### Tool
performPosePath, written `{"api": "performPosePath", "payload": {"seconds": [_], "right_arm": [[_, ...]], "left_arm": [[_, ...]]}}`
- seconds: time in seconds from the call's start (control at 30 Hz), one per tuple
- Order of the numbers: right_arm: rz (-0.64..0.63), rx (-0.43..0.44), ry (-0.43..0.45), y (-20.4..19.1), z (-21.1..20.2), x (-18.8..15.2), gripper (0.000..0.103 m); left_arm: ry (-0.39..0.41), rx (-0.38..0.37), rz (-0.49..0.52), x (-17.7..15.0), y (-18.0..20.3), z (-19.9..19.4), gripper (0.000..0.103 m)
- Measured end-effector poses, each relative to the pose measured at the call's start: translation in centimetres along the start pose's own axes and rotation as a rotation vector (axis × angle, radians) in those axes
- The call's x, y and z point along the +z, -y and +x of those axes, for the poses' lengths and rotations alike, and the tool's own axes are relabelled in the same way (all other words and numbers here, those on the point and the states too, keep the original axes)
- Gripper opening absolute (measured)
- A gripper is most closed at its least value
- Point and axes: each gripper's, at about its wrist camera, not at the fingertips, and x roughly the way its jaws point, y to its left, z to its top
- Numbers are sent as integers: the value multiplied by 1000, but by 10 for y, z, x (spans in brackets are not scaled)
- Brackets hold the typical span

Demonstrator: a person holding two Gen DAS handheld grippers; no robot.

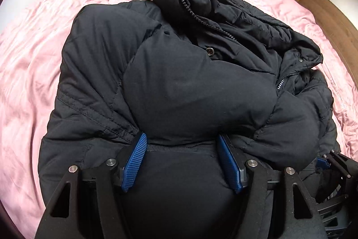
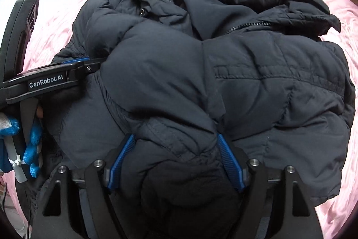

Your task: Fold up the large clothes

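— How is the light behaving?
— Soft daylight is falling evenly; the pink bedsheet [image 2: 56,21] is washing out to white at the upper left of the right view.
— And sharpness?
— The black jacket [image 1: 197,91] is swallowing detail, and the fisheye is bending everything toward dark, vignetted corners.

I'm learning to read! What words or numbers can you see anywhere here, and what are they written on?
"GenRobot.AI": white letters on the black body of the left gripper, seen from the right wrist view.
Small pale print along the edge of the pink bed sheet, beside the black puffy jacket: too blurred to read.
No numbers show.
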Motion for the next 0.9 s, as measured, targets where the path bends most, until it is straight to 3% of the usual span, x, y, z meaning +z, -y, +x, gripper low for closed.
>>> {"api": "performPosePath", "payload": {"seconds": [0.23, 0.43, 0.53, 0.73, 0.9], "right_arm": [[-94, -60, 15, -16, -26, -2, 74], [-179, -19, 146, -43, -76, -1, 74], [-158, 44, 165, -47, -76, 14, 74], [-95, 77, 171, -51, -58, 45, 75], [-36, 122, 256, -37, -100, 46, 75]], "left_arm": [[105, 91, 43, -11, 6, -49, 69], [138, 106, 26, -22, -7, -72, 71], [138, 128, 15, -23, -15, -68, 73], [131, 120, -17, -30, -25, -60, 75], [165, 99, -17, -33, -27, -75, 75]]}}
